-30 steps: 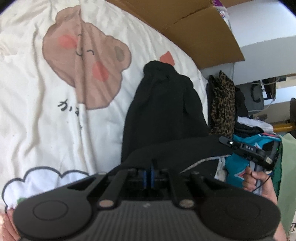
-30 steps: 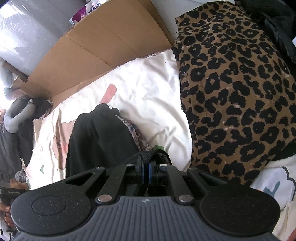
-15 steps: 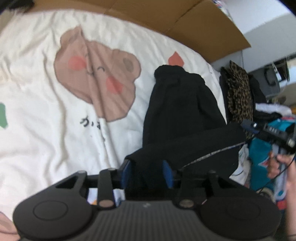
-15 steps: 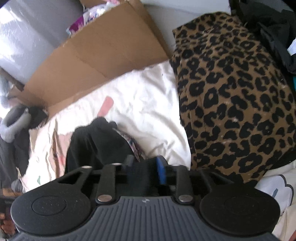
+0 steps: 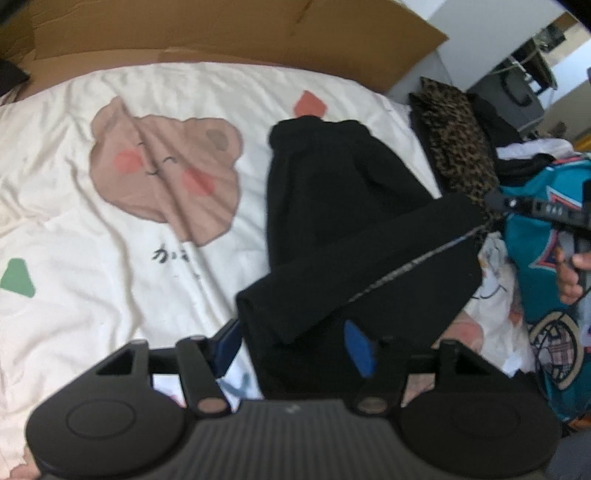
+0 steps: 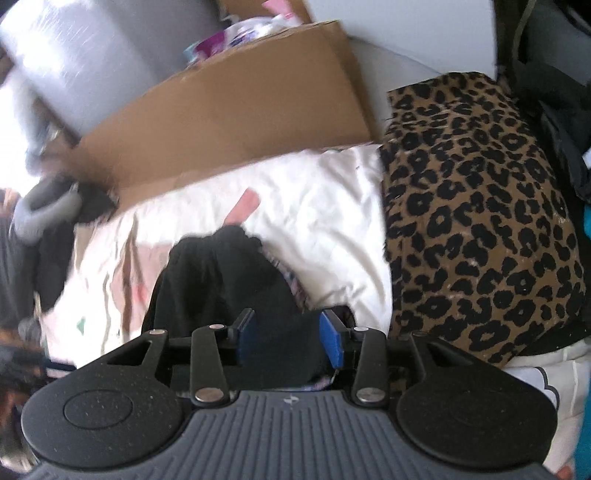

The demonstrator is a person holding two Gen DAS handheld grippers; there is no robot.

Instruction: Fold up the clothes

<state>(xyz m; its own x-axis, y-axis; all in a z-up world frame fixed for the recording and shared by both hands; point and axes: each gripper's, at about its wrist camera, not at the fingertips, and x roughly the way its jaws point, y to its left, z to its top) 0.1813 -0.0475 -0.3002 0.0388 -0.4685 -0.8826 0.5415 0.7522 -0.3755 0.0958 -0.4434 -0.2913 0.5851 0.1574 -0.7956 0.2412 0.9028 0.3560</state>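
**Releasing the fold: both grippers part over the black garment**

Across the centre of the left wrist view, the cream bedsheet with its bear print fills the frame, bounded along the top edge by brown cardboard. On the sheet, right of centre, lies the black garment: its long body runs from the upper middle down toward the bottom, and a folded-over band crosses it diagonally from lower centre to the right. Further right stands a leopard-print cloth, which in the right wrist view occupies the whole right half.

At lower centre, the left gripper has its jaws apart, having just been opening; black fabric sits between the blue pads but they do not press it. The right gripper shows the same condition (jaws parted, having just been opening, cloth lying loose in the gap), with the garment stretching from the pads up toward the middle of the frame.

Judged as the release after laying a fold, the step is done well if both tools lift straight off without snagging, so the folded band stays flat and its edges stay aligned.
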